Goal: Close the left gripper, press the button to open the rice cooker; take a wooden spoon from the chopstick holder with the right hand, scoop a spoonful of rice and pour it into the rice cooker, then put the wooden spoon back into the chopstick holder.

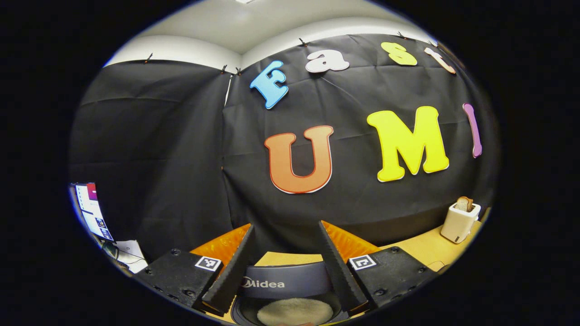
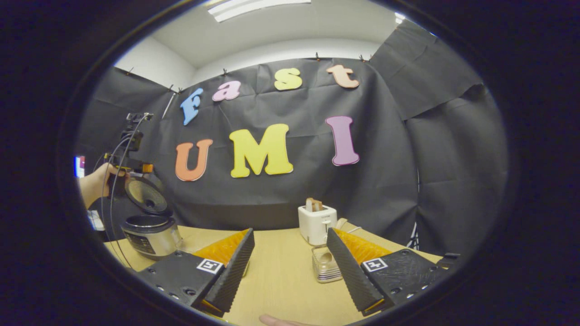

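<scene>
In the right gripper view the silver rice cooker point(image 2: 149, 233) stands at the table's left with its lid point(image 2: 145, 197) raised. A hand point(image 2: 97, 183) holds the other gripper just behind that lid. My right gripper point(image 2: 290, 233) is open and empty, low over the table. A small clear ribbed container point(image 2: 324, 265) sits by its right finger, with a pale spoon-like shape inside. In the left gripper view my left gripper point(image 1: 286, 226) is open, right above the open cooker point(image 1: 285, 283). A pale mass point(image 1: 294, 312) lies in its pot.
A white toaster point(image 2: 317, 222) with a slice of bread stands at the back of the wooden table point(image 2: 281, 276), also seen as the toaster point(image 1: 460, 222) at the right. A screen point(image 1: 93, 210) is at the far left. A fingertip point(image 2: 276, 321) shows at the bottom edge.
</scene>
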Action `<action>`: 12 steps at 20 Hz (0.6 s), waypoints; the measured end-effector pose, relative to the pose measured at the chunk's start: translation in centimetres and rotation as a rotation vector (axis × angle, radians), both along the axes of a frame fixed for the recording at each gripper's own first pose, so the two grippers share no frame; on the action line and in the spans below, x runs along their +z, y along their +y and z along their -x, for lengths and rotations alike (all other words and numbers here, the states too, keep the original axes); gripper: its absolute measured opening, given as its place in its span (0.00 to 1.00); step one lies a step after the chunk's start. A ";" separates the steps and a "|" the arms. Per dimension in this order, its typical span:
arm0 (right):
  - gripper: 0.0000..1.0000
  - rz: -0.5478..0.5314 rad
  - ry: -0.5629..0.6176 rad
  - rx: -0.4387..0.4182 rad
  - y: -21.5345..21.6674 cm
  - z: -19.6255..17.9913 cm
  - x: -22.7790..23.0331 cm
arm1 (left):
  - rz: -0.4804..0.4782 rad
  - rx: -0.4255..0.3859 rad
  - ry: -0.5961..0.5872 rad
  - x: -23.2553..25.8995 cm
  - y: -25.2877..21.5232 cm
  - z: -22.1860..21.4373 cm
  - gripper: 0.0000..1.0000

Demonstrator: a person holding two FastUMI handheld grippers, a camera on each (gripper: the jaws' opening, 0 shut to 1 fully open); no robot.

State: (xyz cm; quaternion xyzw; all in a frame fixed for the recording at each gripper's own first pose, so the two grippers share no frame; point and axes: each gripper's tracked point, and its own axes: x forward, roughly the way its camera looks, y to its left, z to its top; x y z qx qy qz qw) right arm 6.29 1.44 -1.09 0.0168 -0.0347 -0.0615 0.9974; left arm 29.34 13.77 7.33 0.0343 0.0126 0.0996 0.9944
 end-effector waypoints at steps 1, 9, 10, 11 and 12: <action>0.96 0.007 -0.005 -0.005 0.0 0.4 0.5 | 0.008 -0.010 0.006 -0.8 -0.3 0.8 0.87; 0.92 -0.008 -0.017 0.014 1.0 1.9 1.1 | 0.145 -0.082 0.232 -10.4 -3.2 4.7 0.87; 0.95 -0.017 0.001 0.022 1.2 1.9 0.8 | 0.158 -0.085 0.272 -11.5 -3.6 5.2 0.87; 0.92 -0.026 0.016 0.034 1.5 1.7 0.5 | 0.140 -0.095 0.279 -12.0 -3.7 5.5 0.88; 0.95 -0.035 0.027 0.045 1.6 1.7 0.3 | 0.120 -0.100 0.274 -12.2 -3.8 5.7 0.88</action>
